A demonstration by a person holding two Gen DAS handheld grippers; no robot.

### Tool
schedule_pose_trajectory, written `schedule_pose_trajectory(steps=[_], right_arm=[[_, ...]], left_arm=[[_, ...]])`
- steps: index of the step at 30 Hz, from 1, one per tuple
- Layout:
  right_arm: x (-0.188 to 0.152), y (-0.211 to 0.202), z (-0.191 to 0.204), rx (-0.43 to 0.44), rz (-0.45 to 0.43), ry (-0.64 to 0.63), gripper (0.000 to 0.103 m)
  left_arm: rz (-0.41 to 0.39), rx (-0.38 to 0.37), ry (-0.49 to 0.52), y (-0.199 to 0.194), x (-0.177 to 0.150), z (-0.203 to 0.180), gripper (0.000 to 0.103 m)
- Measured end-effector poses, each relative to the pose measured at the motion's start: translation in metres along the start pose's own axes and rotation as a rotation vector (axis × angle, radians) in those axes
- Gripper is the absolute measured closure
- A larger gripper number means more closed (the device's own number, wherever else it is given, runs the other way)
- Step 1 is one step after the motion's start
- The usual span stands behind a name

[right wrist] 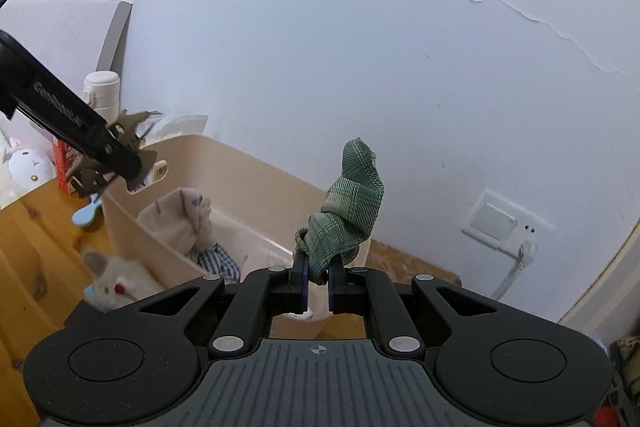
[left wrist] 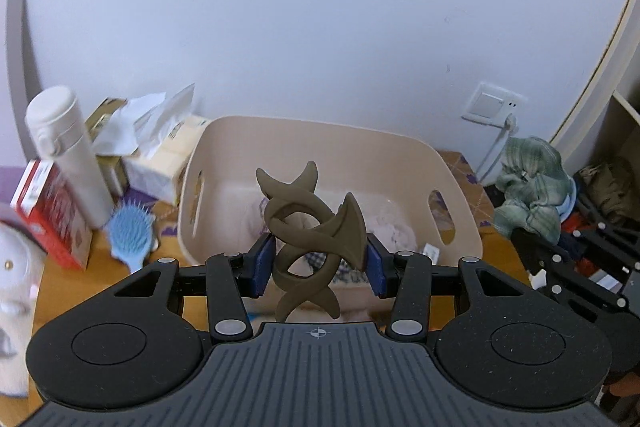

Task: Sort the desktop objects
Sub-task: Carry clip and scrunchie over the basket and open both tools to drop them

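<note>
A brown hair claw clip stands upright between the blue pads of my left gripper, which is shut on it, just in front of a beige plastic bin. My right gripper is shut on a green plaid cloth that twists upward from the pads, near the bin's right end. From the right wrist, the left gripper with the clip hangs over the bin's far left corner. The bin holds a beige cloth and a blue checked cloth.
On the wooden table left of the bin are a white flask, a red box, a blue hairbrush, a tissue pack and a white plush toy. A furry toy lies against the bin. A wall socket is behind.
</note>
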State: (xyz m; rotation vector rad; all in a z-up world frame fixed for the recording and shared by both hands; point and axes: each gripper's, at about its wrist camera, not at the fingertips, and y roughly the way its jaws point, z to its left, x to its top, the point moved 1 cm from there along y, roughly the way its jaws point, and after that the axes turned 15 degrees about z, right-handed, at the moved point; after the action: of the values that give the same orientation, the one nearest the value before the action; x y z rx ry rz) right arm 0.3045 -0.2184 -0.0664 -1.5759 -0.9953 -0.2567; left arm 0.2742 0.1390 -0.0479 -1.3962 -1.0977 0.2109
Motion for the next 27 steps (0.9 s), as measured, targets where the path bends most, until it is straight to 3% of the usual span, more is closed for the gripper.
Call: schedule_pose_trajectory(steps=[13,27], right_arm=[[0.023,0.046,0.005,0.062,0.069,-0.035,0.094],[0.020,0.089,0.017,0.138,0.202,-0.048,0.092]], left_arm=[[0.046,0.096,-0.038,0.054,0.028,0.004,0.055],[0.159,0.196,-0.028,0.090,0.027,0.018,0.055]])
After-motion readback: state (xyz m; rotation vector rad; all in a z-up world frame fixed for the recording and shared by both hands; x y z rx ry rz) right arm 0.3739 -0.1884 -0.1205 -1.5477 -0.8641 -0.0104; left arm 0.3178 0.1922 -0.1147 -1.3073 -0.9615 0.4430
